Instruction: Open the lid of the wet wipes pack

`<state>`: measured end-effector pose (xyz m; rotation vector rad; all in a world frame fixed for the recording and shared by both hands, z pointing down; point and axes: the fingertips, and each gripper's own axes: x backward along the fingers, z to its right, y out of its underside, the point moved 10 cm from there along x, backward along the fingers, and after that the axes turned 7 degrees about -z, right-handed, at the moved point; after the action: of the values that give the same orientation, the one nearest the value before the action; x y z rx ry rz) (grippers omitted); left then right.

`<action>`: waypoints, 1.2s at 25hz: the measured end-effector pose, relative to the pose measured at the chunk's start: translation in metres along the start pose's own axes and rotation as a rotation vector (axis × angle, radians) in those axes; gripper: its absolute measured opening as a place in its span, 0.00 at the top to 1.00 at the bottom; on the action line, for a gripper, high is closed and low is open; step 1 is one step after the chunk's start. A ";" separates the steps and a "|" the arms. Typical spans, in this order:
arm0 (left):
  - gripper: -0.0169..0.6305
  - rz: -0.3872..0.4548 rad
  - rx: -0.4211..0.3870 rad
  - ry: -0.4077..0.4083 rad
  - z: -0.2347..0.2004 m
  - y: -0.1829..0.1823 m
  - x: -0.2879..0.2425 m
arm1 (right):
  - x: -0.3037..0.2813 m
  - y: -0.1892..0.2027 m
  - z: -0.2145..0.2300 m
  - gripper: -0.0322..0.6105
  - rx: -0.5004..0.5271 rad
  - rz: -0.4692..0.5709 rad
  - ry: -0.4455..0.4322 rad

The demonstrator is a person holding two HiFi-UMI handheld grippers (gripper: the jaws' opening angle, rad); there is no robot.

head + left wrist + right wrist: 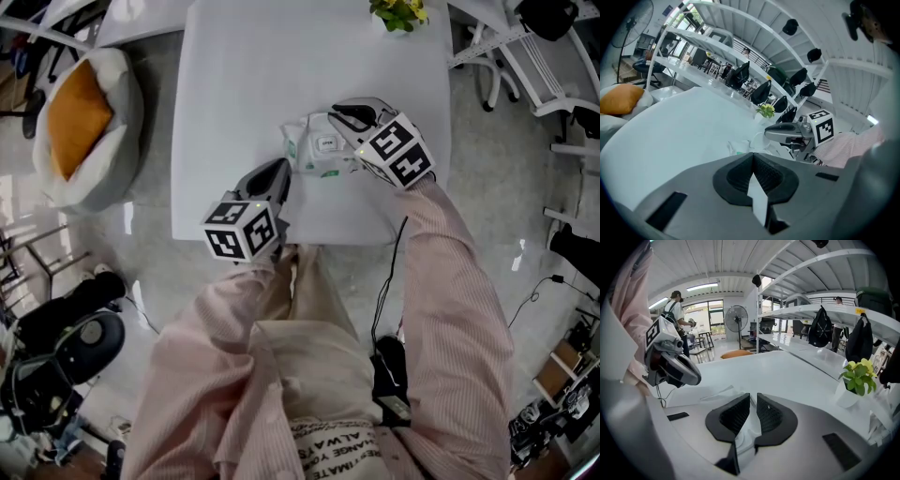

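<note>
The wet wipes pack (319, 150) lies near the front edge of the white table (244, 84), with its white lid patch (326, 143) facing up. My left gripper (281, 169) is at the pack's near left corner, and its jaws look shut on the thin end seam. In the left gripper view the crinkled pack (738, 147) shows just past the closed pads. My right gripper (334, 114) reaches over the pack's far right side. In the right gripper view its pads (740, 411) stand a narrow slit apart with white pack material between them. I cannot tell whether that is the lid.
A small potted plant (398, 14) stands at the table's far edge. An orange cushion on a round seat (80, 117) sits on the floor to the left. White chairs (525, 56) stand on the right. A cable hangs beside my right sleeve (389, 281).
</note>
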<state>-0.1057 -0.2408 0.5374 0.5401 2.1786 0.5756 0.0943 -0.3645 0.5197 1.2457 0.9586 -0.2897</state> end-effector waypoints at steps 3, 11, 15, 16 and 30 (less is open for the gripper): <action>0.97 -0.002 0.004 -0.001 -0.001 0.000 -0.002 | -0.006 0.000 0.004 0.89 -0.016 0.003 0.022; 0.97 -0.008 0.012 0.001 -0.001 0.001 -0.005 | -0.021 0.001 0.006 0.89 -0.032 -0.010 0.104; 0.97 -0.014 0.017 0.001 -0.003 0.002 -0.004 | -0.026 0.001 0.006 0.88 -0.049 -0.017 0.120; 0.97 -0.015 0.018 0.001 -0.003 0.002 -0.003 | -0.027 0.001 0.005 0.88 -0.050 -0.020 0.126; 0.97 0.026 -0.049 0.022 0.003 -0.005 0.014 | 0.015 -0.008 -0.005 0.90 -0.204 0.182 0.255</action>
<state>-0.1128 -0.2364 0.5248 0.5386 2.1752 0.6507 0.0956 -0.3585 0.5027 1.1890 1.0551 0.1105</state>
